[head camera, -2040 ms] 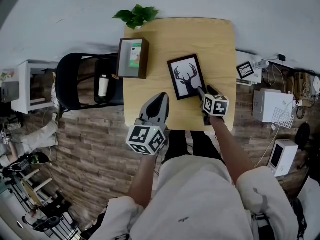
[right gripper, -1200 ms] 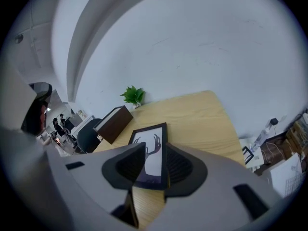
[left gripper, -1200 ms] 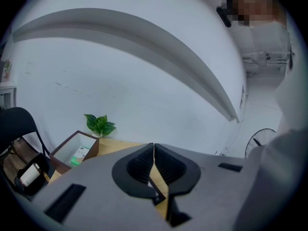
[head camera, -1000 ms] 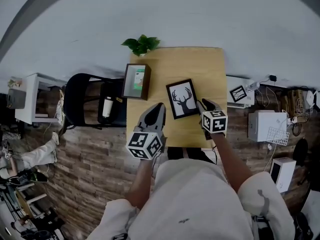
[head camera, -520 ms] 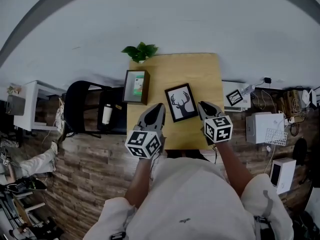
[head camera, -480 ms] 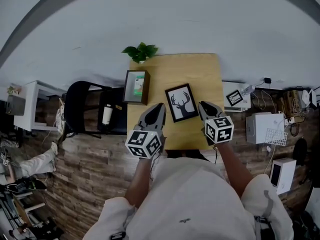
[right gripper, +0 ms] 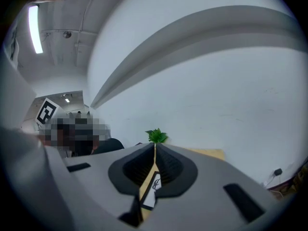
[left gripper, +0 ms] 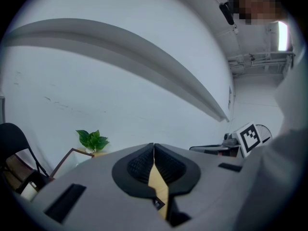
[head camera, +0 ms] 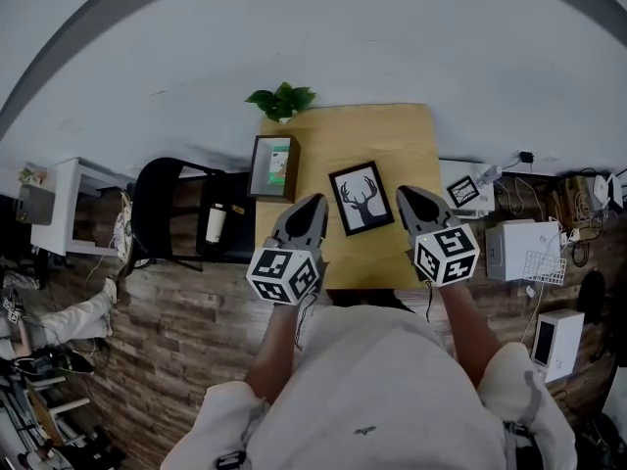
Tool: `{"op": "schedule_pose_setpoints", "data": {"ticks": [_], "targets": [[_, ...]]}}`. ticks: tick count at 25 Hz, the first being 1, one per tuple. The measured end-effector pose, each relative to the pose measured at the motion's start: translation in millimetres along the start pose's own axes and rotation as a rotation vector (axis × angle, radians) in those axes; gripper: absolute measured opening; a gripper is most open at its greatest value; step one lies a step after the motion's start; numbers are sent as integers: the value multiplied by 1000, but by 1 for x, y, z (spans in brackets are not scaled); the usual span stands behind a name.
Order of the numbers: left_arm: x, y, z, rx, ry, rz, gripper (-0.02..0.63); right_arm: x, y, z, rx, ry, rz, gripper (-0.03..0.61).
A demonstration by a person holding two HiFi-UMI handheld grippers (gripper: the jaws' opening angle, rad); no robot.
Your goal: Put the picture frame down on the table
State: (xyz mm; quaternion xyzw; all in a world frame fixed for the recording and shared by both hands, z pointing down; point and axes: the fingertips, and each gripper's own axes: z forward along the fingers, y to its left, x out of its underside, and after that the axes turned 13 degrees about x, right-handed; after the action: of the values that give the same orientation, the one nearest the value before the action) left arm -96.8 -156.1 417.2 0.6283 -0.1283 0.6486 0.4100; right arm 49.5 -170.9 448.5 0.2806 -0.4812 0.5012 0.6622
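Now the picture frame point(head camera: 361, 198), black-edged with a deer's head on white, lies flat on the wooden worktop point(head camera: 377, 130). It sits near the middle of the head view, a little tilted, and neither of my tools touches it. My left hand-held gripper point(head camera: 313, 204) hangs just left of it and my right hand-held gripper point(head camera: 406, 196) just right of it, both pointing toward the top of the picture.

The head view shows the whole frame. The right gripper view catches only a white sliver of the picture frame point(right gripper: 151, 189) low in the slit behind the jaws. In the left gripper view that slit shows mostly a strip of yellow worktop.

Those two views tell what the head view cannot. The left jaws are pressed together with nothing between them. The right jaws, which have just been closing, also meet tip to tip on nothing.

Further out, a dark wooden box point(head camera: 273, 167) with a green card in it lies at the worktop's left edge. A leafy plant point(head camera: 282, 99) sits at the worktop's top edge. A black chair point(head camera: 140, 204) carrying a bottle point(head camera: 215, 223) stands to the left.
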Motion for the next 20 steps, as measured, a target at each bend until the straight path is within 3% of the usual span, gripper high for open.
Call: {"op": "schedule_pose_setpoints", "data": {"ticks": [9, 20], "targets": [[-7, -2, -11, -6, 6, 39, 8, -38, 14, -12, -42, -77, -67, 1], [-7, 3, -10, -22, -6, 25, 8, -43, 17, -11, -53, -89, -77, -2]]}}
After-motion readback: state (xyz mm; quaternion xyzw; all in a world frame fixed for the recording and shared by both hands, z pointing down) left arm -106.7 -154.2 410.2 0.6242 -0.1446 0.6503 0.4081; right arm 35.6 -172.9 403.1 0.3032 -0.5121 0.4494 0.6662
